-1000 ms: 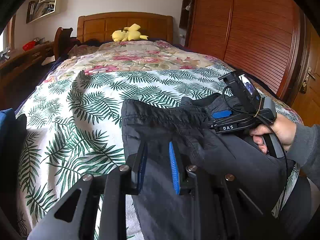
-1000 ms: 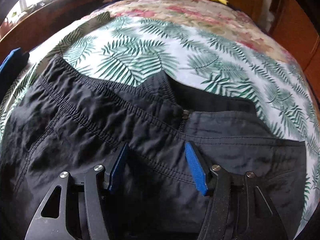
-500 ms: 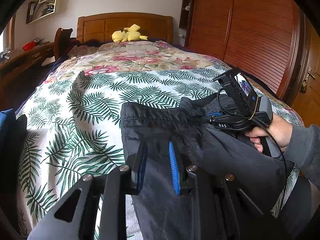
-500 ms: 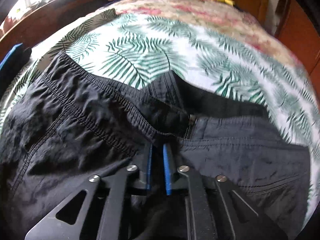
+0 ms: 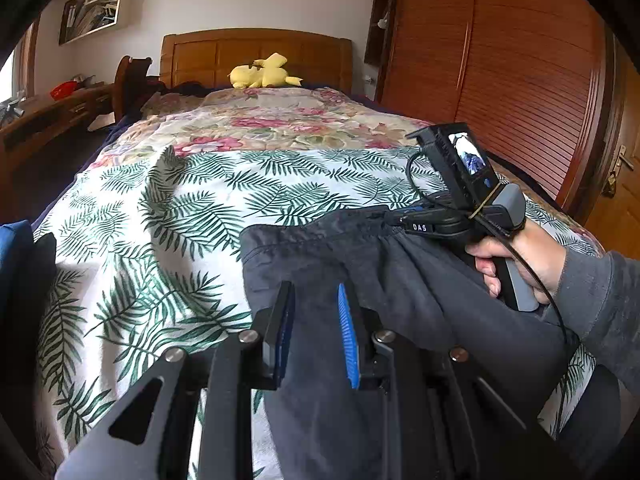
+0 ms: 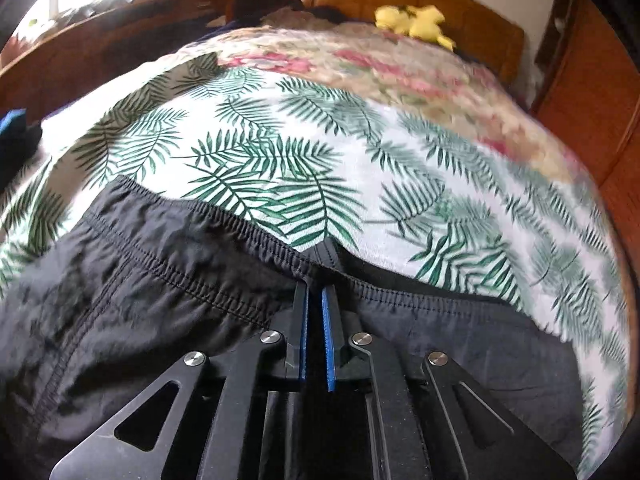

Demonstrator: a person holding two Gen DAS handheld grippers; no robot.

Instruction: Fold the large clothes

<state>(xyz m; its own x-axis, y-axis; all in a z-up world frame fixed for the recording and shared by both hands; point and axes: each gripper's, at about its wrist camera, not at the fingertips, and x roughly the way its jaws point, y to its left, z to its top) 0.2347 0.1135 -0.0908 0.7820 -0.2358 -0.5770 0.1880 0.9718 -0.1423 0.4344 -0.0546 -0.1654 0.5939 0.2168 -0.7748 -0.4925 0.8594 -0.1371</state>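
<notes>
1. A pair of dark charcoal trousers (image 5: 384, 280) lies on the near part of a bed, over a white sheet with green fern leaves (image 5: 168, 216). The cloth is thin, creased and slightly shiny.
2. Its elastic waistband (image 6: 224, 232) is gathered into small puckers with two rows of stitching below; it runs from the near left toward the middle, where the fly opening shows.
3. The right gripper (image 6: 315, 300) has its blue-padded jaws drawn narrow, pinching the waistband at the fly; the cloth bunches up there. A hand (image 5: 520, 256) in a grey sleeve holds its handle.
4. The left gripper (image 5: 316, 300) hovers over the trousers' left part with a narrow gap between its jaws; whether it clamps the cloth I cannot tell.
5. Farther up the bed lies a floral cover (image 5: 272, 120), with a yellow plush toy (image 5: 262, 74) at the wooden headboard (image 5: 240, 52).
</notes>
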